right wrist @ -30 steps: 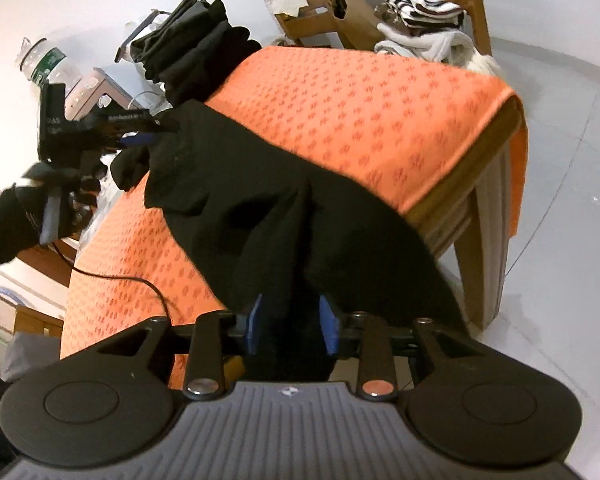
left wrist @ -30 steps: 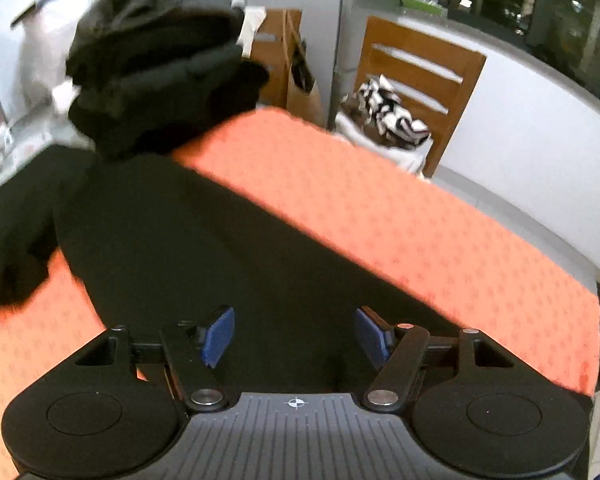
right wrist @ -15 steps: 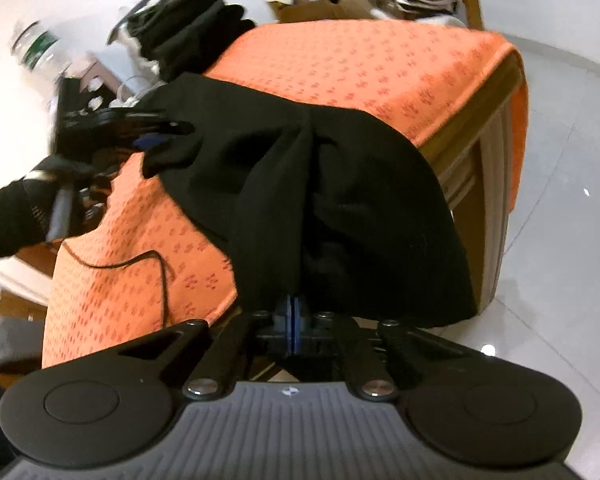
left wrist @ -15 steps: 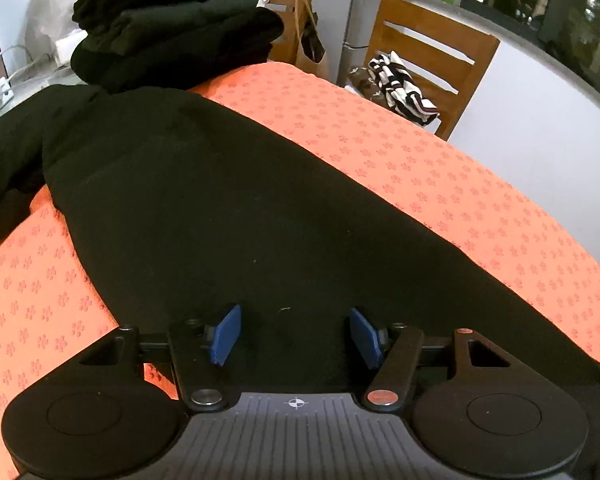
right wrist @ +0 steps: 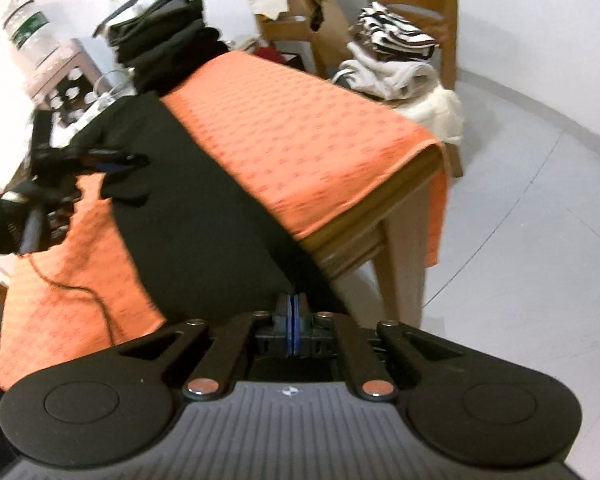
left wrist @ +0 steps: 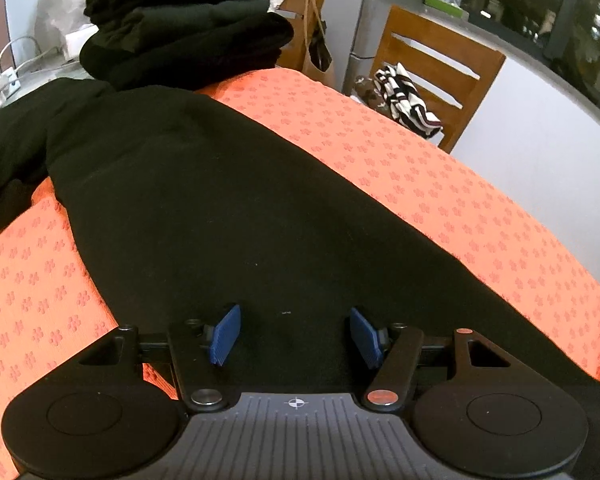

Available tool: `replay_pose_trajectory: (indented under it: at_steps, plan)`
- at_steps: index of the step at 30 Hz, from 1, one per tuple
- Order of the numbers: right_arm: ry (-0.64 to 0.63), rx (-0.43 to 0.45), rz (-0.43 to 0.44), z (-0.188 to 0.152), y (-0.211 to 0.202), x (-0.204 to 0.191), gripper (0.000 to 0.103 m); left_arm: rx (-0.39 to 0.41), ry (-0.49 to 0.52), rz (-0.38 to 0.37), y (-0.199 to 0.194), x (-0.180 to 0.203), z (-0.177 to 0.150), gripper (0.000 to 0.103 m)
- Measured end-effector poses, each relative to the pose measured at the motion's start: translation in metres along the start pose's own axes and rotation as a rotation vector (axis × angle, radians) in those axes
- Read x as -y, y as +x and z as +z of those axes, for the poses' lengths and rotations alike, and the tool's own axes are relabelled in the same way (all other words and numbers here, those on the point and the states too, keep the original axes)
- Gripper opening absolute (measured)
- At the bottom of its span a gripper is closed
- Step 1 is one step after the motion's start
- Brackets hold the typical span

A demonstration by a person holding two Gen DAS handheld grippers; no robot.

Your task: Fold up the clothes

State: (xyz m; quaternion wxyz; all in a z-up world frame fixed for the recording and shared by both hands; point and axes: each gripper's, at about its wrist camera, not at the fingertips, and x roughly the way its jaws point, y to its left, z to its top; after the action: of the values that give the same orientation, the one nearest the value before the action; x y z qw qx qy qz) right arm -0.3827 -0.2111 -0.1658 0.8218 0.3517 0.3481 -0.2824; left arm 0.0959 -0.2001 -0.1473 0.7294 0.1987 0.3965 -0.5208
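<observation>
The right tongs (right wrist: 293, 322) are pinched tight on the near end of the black cloth (right wrist: 204, 216). One second ago their blue pads were still a little apart around that cloth, half a second ago they met, and they stay shut. The cloth was bunched up with a deep fold in the middle then. Now it runs out flat and straight from the tongs, so the right tongs have pulled it tight. The near end hangs off the table (right wrist: 364, 236) edge, where the tongs hold it.

The left tongs (left wrist: 294, 334) are wide open, with nothing between the pads. They sit low over the cloth (left wrist: 220, 208) and hold none of it, the same as a second ago. I cannot tell if they touch it. In the right view the left tongs (right wrist: 112, 162) show far off by the other end of the cloth, but that part is blurry.

The cloth lies long and smooth across the orange cover (left wrist: 440, 184). At its far left end a bit is still lumpy. Behind it stands a pile of dark folded clothes (left wrist: 188, 28). Farther back is a chair (left wrist: 440, 64) with a striped thing (left wrist: 404, 96) on it.

What this means, I think: the cloth is being laid out flat, so it is ready for a fold. The left tongs look set to take hold, and then an end could go over. If the right tongs let go, the hanging end may slip down off the table
</observation>
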Motion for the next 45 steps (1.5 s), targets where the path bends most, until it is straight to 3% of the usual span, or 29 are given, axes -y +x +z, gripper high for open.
replay_pose_trajectory:
  at_steps: [6,8,11,15,22,29,33,38,45]
  plan:
    - [-0.027,-0.037,-0.053,0.006,0.027,0.029,0.002,0.048,-0.063,-0.020,-0.010,-0.005,-0.003,0.064]
    - [-0.051,-0.077,-0.082,0.005,0.037,0.031,0.006,0.080,-0.105,-0.036,-0.023,-0.009,-0.004,0.064]
    - [-0.082,-0.080,-0.053,0.009,0.032,0.029,0.016,0.141,-0.155,-0.067,-0.055,-0.015,-0.011,0.065]
    - [-0.134,-0.063,0.002,0.022,0.014,0.019,0.022,0.168,-0.110,-0.086,-0.097,-0.009,-0.034,0.065]
    - [-0.266,-0.014,0.135,0.050,-0.001,-0.012,0.023,0.112,-0.025,-0.145,-0.139,0.022,-0.098,0.065]
    - [-0.447,-0.037,0.045,0.083,0.018,-0.022,0.023,0.068,-0.007,-0.176,-0.146,0.069,-0.150,0.065]
    - [-0.604,-0.096,0.078,0.093,0.034,-0.017,0.023,0.077,-0.038,-0.135,-0.152,0.092,-0.169,0.064]
    - [-0.815,-0.187,0.184,0.090,0.044,-0.009,0.023,0.105,-0.182,0.024,-0.161,0.121,-0.192,0.058]
    - [-1.130,-0.175,0.289,0.086,0.049,-0.005,0.023,0.134,-0.289,0.164,-0.159,0.173,-0.217,0.052]
